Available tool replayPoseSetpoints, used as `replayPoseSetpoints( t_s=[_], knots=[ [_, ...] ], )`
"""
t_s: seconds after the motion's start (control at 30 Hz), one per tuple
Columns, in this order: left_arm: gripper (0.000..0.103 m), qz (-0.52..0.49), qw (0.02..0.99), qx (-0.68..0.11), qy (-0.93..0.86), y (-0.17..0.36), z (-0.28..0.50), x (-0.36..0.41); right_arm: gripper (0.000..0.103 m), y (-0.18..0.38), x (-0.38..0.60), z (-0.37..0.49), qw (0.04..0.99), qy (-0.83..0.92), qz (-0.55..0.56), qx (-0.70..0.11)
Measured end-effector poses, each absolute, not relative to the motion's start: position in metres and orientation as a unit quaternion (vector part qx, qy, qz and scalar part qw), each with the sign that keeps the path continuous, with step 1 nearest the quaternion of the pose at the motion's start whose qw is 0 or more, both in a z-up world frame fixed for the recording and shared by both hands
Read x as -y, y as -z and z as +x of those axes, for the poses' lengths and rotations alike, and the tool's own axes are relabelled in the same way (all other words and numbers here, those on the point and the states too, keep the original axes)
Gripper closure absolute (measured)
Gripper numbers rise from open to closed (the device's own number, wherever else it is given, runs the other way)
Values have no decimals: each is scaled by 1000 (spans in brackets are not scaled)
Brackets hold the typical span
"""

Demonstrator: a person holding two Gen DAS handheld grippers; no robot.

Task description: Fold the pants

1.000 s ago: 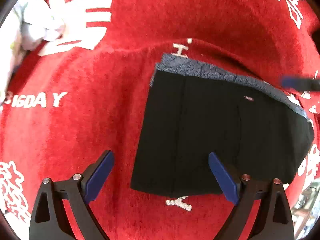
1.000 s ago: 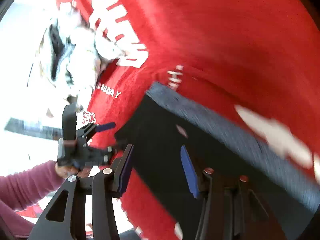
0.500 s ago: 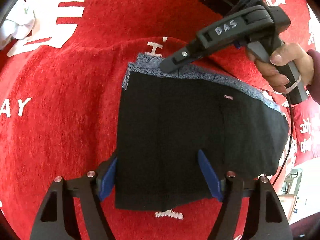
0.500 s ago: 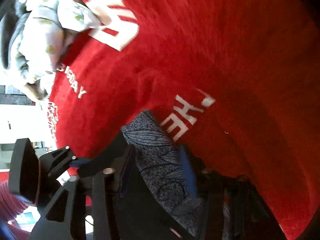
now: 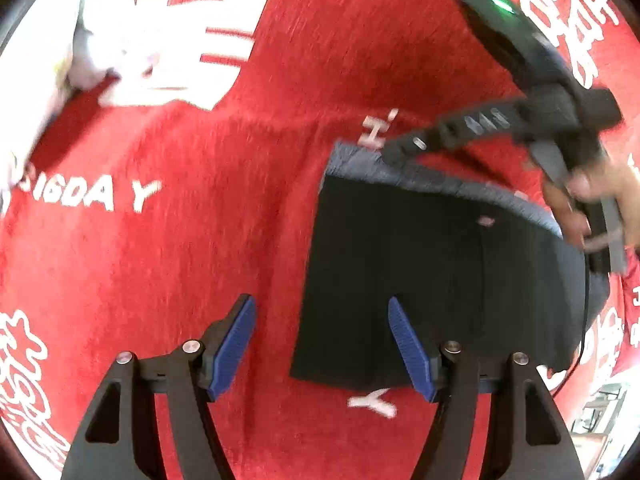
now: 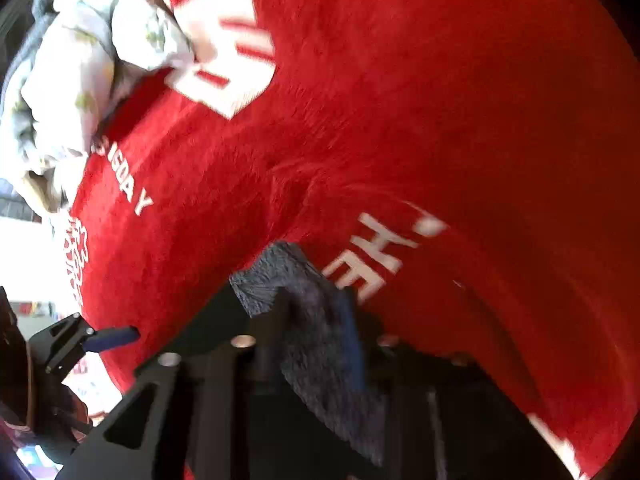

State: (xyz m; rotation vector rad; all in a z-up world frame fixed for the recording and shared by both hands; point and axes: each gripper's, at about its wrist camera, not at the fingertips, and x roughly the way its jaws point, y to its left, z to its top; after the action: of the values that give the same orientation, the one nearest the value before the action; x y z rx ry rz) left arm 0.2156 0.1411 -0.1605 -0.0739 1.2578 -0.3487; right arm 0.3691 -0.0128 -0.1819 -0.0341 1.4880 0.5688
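The black pants lie folded flat on the red blanket, with a blue-grey patterned waistband along the far edge. My left gripper is open and empty, hovering above the pants' near left corner. My right gripper reaches down onto the waistband's far left corner. In the right wrist view the waistband sits pinched between the right gripper's blurred jaws, lifted slightly off the blanket.
A crumpled pale floral garment lies at the blanket's far left; it also shows in the left wrist view. White lettering is printed on the blanket. The blanket's edge and the room beyond show at the right.
My right gripper has closed on the waistband corner. My left gripper has shifted left and back, its jaws now straddling the pants' left edge instead of the middle.
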Motion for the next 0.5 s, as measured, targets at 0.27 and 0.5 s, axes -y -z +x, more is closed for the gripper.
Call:
replayPoseSetpoints(
  t_s=[0.27, 0.5],
  knots=[
    [26, -20, 798, -575, 180, 157, 257, -56, 70, 133, 123, 289, 738, -183, 80, -645],
    [24, 45, 812, -571, 113, 187, 279, -6, 80, 168, 237, 254, 759, -60, 143, -633]
  ],
)
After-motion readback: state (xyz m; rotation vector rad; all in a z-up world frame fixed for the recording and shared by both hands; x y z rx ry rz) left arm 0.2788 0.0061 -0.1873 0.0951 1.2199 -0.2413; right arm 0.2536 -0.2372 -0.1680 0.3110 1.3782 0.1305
